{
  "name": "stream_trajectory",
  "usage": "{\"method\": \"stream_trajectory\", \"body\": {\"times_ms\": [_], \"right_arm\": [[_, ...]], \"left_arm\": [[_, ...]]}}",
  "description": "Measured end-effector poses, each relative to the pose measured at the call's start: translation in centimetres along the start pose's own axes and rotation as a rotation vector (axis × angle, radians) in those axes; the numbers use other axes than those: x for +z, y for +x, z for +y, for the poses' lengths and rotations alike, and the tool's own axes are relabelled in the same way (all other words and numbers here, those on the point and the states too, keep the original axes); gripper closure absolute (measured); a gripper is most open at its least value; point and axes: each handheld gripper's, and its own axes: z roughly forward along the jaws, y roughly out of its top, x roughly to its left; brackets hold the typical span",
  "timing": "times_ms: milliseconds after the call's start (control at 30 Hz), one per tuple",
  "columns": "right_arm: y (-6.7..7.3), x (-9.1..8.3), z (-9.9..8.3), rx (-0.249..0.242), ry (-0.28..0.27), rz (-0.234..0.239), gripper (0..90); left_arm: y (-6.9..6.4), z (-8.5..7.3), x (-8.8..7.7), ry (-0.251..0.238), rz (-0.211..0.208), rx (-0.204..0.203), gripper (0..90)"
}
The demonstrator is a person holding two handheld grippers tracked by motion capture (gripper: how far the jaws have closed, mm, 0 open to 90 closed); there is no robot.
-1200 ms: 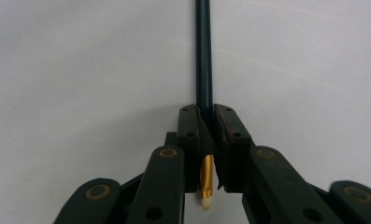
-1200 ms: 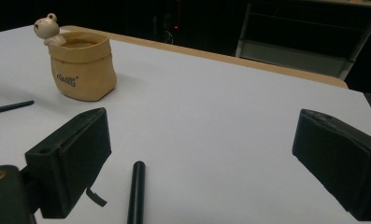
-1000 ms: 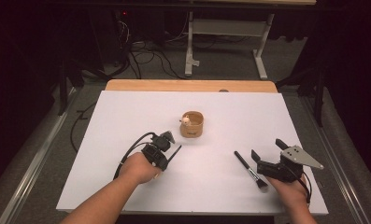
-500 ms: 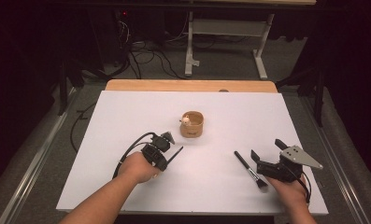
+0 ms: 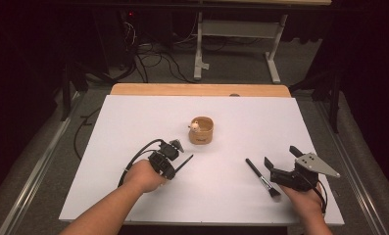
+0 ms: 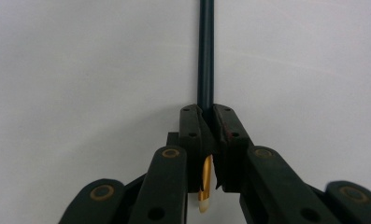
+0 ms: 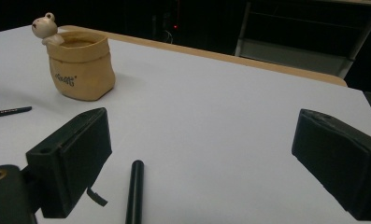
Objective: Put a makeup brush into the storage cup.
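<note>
Your left tool is clenched on a thin dark pencil low over the white bench, its shaft pointing to two o'clock. Your right tool rests released beside the black brush. The tan bear pot sits at twelve o'clock; the narrow grip could let the pencil swivel and miss.

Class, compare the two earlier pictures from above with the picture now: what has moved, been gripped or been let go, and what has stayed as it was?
Nothing has visibly changed. The left tool stays shut on the pencil, the right tool stays open beside the brush, and the pot stands in the same place on the table.
</note>
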Motion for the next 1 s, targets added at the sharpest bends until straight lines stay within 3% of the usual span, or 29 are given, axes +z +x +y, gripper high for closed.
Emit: {"method": "stream_trajectory", "body": {"times_ms": [367, 633, 1000], "right_arm": [[0.1, -0.1, 0.0, 0.007, 0.003, -0.001, 6.4], [0.0, -0.1, -0.1, 0.005, 0.003, -0.002, 6.4], [0.1, 0.0, -0.1, -0.002, 0.004, -0.002, 6.4]], "left_arm": [[-0.3, -0.3, -0.3, 0.02, -0.022, 0.047, 82.8], [-0.4, -0.4, -0.9, -0.001, -0.028, 0.056, 82.8], [-0.3, -0.3, -3.0, -0.037, -0.027, 0.094, 82.9]]}}
